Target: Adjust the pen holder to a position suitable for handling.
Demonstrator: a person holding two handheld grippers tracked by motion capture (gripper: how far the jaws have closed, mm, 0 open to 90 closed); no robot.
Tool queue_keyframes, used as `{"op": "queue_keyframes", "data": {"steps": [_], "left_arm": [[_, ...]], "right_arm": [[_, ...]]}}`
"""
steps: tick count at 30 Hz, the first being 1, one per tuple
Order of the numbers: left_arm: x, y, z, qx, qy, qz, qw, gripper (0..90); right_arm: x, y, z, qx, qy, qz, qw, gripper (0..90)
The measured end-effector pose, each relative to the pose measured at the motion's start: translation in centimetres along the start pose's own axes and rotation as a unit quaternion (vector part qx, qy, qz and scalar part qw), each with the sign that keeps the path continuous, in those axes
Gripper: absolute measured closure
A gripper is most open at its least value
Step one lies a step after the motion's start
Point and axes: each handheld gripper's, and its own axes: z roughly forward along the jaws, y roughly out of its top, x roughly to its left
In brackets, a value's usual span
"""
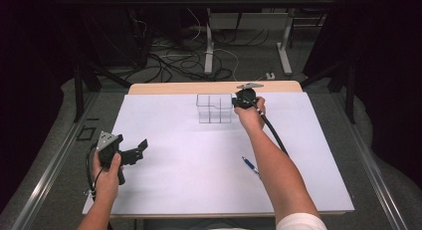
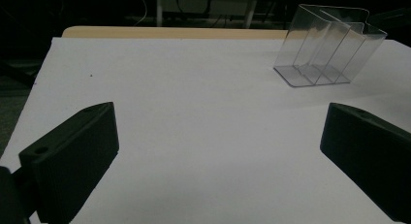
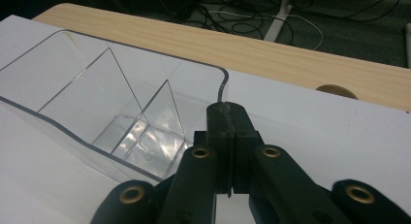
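A clear plastic box with inner dividers (image 1: 214, 108) stands at the far middle of the white table (image 1: 199, 180). The right gripper (image 3: 228, 141), jaws pressed together, appears to pinch the box's right wall, though the wall itself is barely visible between them. The left gripper (image 1: 142, 146) hangs spread over the near left. A blue pen (image 1: 250, 166) lies nearer. The light, slick wall could slip free or the box tip if pulled.

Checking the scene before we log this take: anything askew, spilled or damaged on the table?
Nothing spilled or visibly damaged. The clear divided organizer stands upright near the far edge, compartments empty. The right gripper is shut on its wall. A blue pen lies loose on the white sheet, away from the organizer. The left gripper is open.
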Motion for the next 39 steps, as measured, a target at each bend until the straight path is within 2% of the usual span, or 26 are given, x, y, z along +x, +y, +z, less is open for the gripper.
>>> {"op": "queue_keyframes", "data": {"steps": [10, 14, 15, 21, 39], "left_arm": [[0.0, 0.0, 0.1, -0.002, 0.000, -0.003, 1.0000, 0.3], [-0.1, 0.0, 0.1, -0.002, 0.000, -0.003, 1.0000, 0.3], [0.0, 0.0, 0.1, 0.002, 0.000, 0.002, 1.0000, 0.3], [-0.1, 0.0, 0.2, -0.001, 0.001, -0.001, 1.0000, 0.3], [0.1, -0.1, 0.3, 0.006, 0.001, 0.001, 1.0000, 0.3]], "right_arm": [[-0.4, 0.5, -1.1, -0.014, -0.004, -0.005, 0.9999, 90.0], [-0.3, 0.7, -2.1, -0.031, 0.006, -0.014, 0.9994, 90.0], [-0.3, 0.7, -2.1, -0.031, 0.006, -0.014, 0.9994, 90.0], [-0.2, 0.7, -3.1, -0.040, 0.018, -0.016, 0.9989, 89.0], [1.3, 0.4, -5.3, -0.051, 0.064, -0.041, 0.9958, 80.4]]}}
